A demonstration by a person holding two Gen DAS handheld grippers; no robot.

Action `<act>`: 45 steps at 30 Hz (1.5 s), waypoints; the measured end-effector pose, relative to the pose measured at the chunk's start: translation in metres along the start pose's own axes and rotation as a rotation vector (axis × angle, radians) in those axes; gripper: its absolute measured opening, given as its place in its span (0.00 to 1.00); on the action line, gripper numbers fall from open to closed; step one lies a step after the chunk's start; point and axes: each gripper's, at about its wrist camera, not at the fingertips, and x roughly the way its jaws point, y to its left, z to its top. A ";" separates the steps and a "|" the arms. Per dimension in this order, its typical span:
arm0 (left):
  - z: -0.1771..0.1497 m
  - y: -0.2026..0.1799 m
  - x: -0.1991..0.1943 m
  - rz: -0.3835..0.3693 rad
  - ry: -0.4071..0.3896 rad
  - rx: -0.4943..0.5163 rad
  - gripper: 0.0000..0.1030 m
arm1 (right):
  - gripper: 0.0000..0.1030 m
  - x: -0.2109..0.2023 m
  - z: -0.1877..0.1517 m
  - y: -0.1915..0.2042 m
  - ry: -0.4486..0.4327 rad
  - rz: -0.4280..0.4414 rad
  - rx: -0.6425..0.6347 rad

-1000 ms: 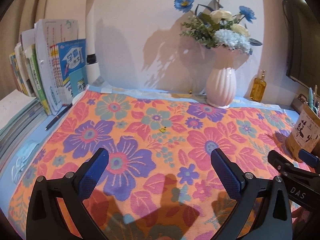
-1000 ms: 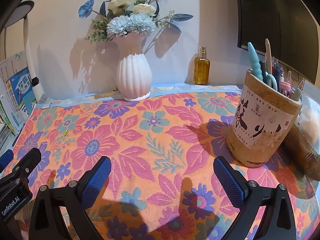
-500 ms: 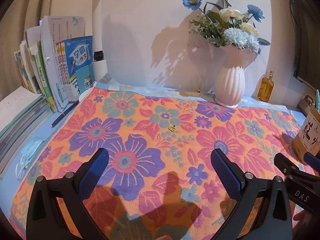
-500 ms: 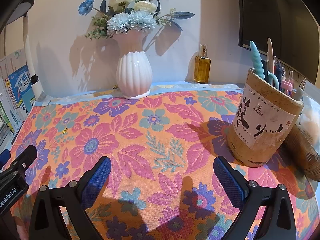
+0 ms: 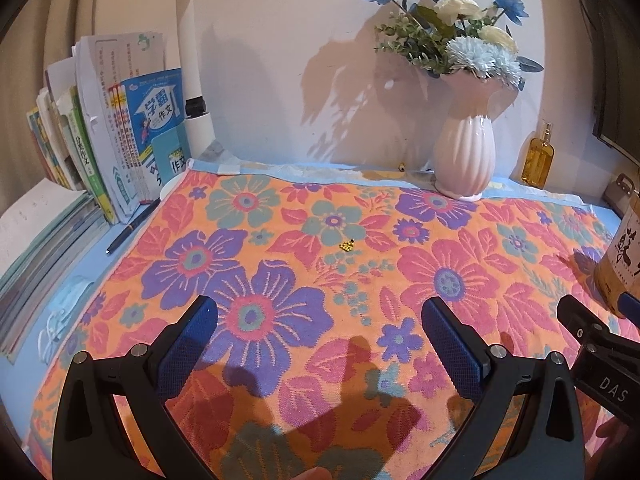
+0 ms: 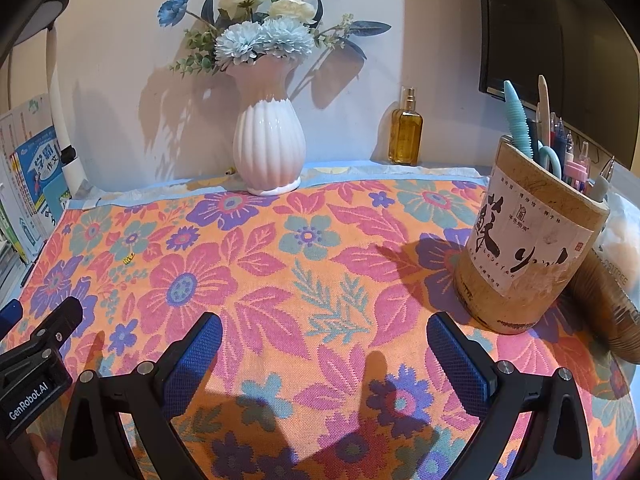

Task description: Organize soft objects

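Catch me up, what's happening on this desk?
A person holds two grippers, left and right, both open and empty, above a flowered towel spread flat on the desk. A vase and a pen holder stand on the towel's edges. Nothing is gripped yet.

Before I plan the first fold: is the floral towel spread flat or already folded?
Spread flat: the floral towel lies as one open layer, no folds visible; its near edge is out of view.
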 end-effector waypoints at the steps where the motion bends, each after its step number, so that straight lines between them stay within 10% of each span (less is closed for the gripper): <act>1: 0.000 0.000 0.000 -0.002 0.001 0.002 0.99 | 0.99 0.000 0.000 0.000 0.000 0.000 0.000; 45: -0.001 -0.008 0.002 -0.009 0.009 0.057 0.99 | 0.99 0.002 0.000 0.000 0.006 0.002 -0.006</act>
